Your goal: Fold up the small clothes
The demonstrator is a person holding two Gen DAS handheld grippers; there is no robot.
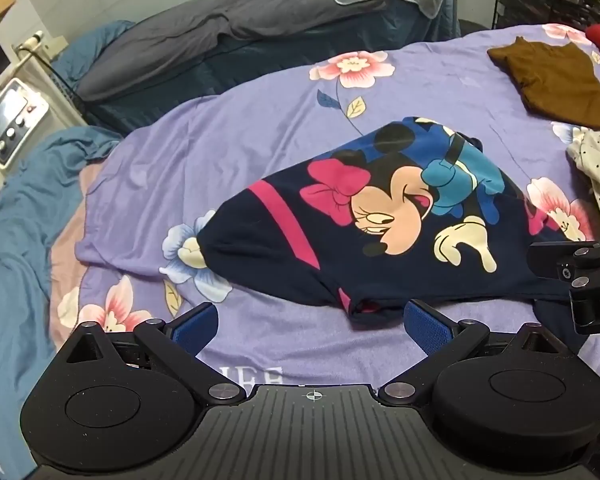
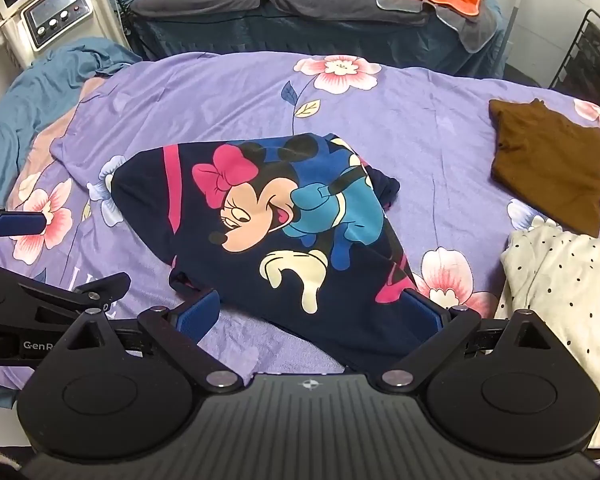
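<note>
Now: navy cartoon shirt (image 2: 284,232) mid-bed on the purple floral sheet (image 2: 228,96), rumpled, apparently part-folded, not squared. Left gripper (image 1: 312,326) and right gripper (image 2: 312,316) both jaws apart, holding nothing. Brown garment (image 2: 548,168) looks folded near the right edge; polka-dot piece (image 2: 560,292) still heaped.

Left tool (image 1: 312,326): jaws stand spread wide, blue pads facing each other, nothing between them. The tool is pitched steeply downward. Right tool (image 2: 314,314): jaws likewise spread wide, pitched steeply downward at a matching angle; neither pad presses on anything. The two tools sit side by side and close together, each visible at the edge of the other's wrist view. No hand or sleeve is distinguishable in either view.
</note>
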